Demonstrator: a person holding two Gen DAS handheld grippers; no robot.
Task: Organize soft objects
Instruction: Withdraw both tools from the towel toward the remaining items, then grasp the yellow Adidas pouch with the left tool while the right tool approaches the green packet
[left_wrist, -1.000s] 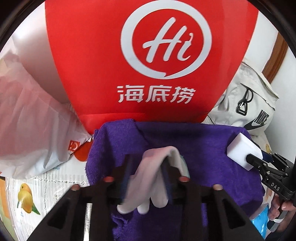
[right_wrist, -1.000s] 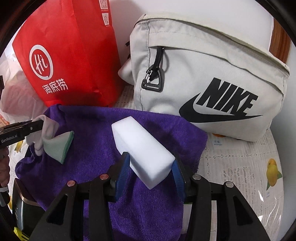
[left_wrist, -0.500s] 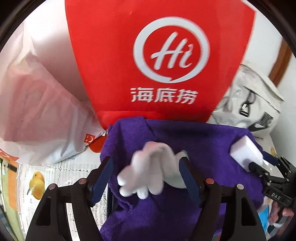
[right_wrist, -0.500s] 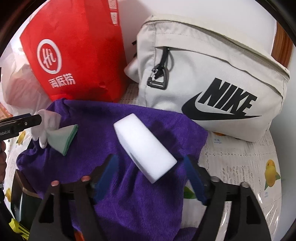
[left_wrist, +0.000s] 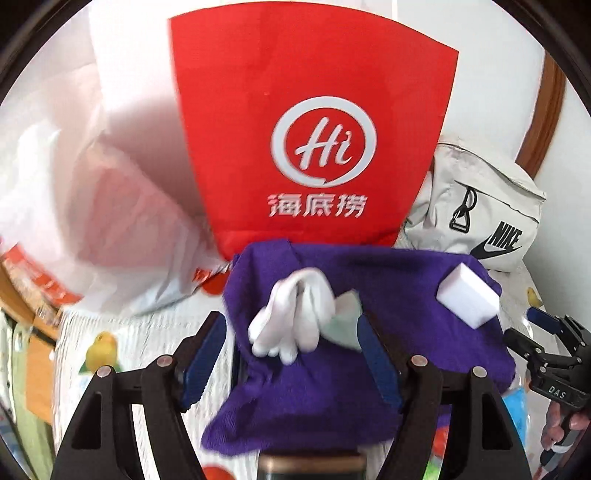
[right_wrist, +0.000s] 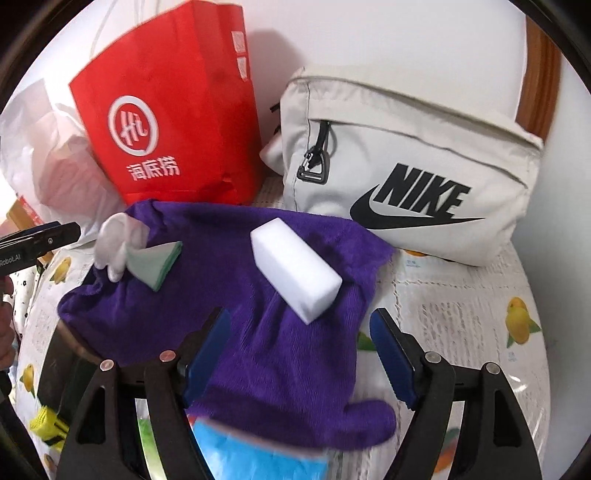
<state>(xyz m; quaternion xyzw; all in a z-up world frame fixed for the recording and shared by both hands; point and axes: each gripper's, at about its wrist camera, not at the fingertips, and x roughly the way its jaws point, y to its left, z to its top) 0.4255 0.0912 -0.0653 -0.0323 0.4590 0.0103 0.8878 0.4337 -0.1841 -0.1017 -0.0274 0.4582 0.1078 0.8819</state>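
Observation:
A purple towel (left_wrist: 332, 369) (right_wrist: 266, 332) is spread over something on the table. On it lie a white glove (left_wrist: 295, 314) (right_wrist: 114, 240) with a pale green cloth (left_wrist: 347, 321) (right_wrist: 155, 262) beside it, and a white sponge block (left_wrist: 467, 299) (right_wrist: 295, 267). My left gripper (left_wrist: 291, 354) is open and empty, just in front of the glove. My right gripper (right_wrist: 299, 350) is open and empty, just in front of the sponge; it also shows at the right edge of the left wrist view (left_wrist: 543, 347).
A red "Hi" paper bag (left_wrist: 314, 147) (right_wrist: 173, 129) and a grey Nike bag (right_wrist: 406, 170) (left_wrist: 476, 218) stand behind the towel. A white plastic bag (left_wrist: 92, 203) lies at the left. A blue item (right_wrist: 255, 450) lies near my right gripper. The tablecloth (right_wrist: 461, 332) has a fruit print.
Both grippers opened and drew back. The left let go of the white glove and the right let go of the sponge; both now lie on the purple towel.

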